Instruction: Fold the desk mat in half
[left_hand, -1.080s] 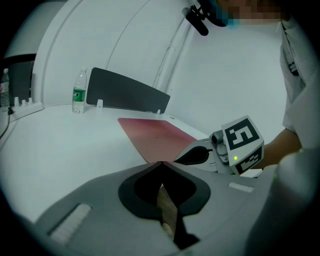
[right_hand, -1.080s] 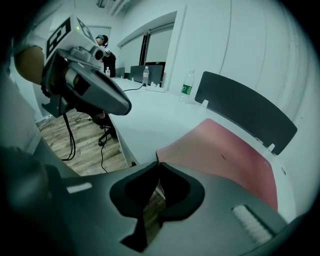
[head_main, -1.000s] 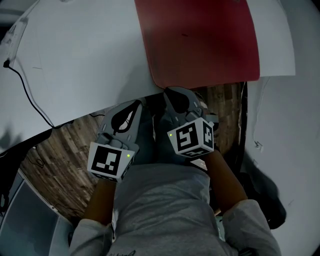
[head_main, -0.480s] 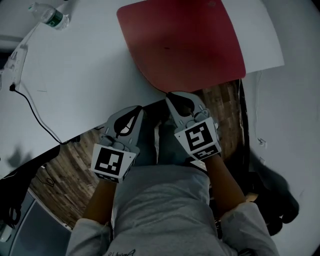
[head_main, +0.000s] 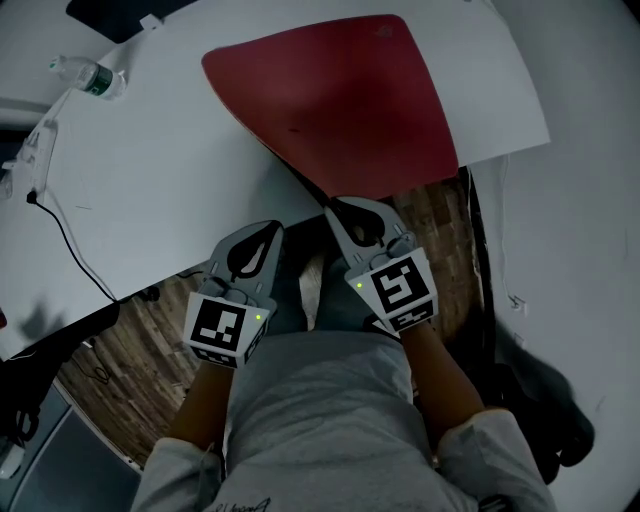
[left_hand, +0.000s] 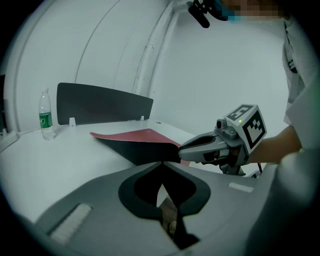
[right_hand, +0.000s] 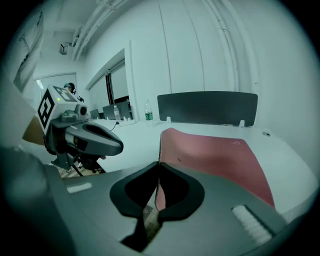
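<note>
Desk mat: the red desk mat (head_main: 340, 100) is lying on the white tabletop (head_main: 180, 170), towards its right end, with its near corner reaching the tabletop's front edge.
Mat's near corner: it is curling up off the tabletop, and the left gripper view is showing its dark underside (left_hand: 135, 147).
Right gripper: the right gripper (head_main: 338, 210) is pinching that raised corner, its jaws nearly together with the mat's thin edge (right_hand: 160, 145) running in between them.
Left gripper: the left gripper (head_main: 268, 228) is hovering at the tabletop's front edge, just left of the right one and apart from the mat; its jaws (left_hand: 161, 164) are meeting at the tips and holding nothing.
Mat relative to grippers: the mat is stretching away from the right gripper towards the far side, and is sitting ahead and to the right of the left gripper.
Far side: a dark divider panel (right_hand: 207, 107) is standing behind the mat.
Left part of tabletop: a water bottle (head_main: 88, 78) and a black cable (head_main: 65, 225) are lying well apart from the mat.
</note>
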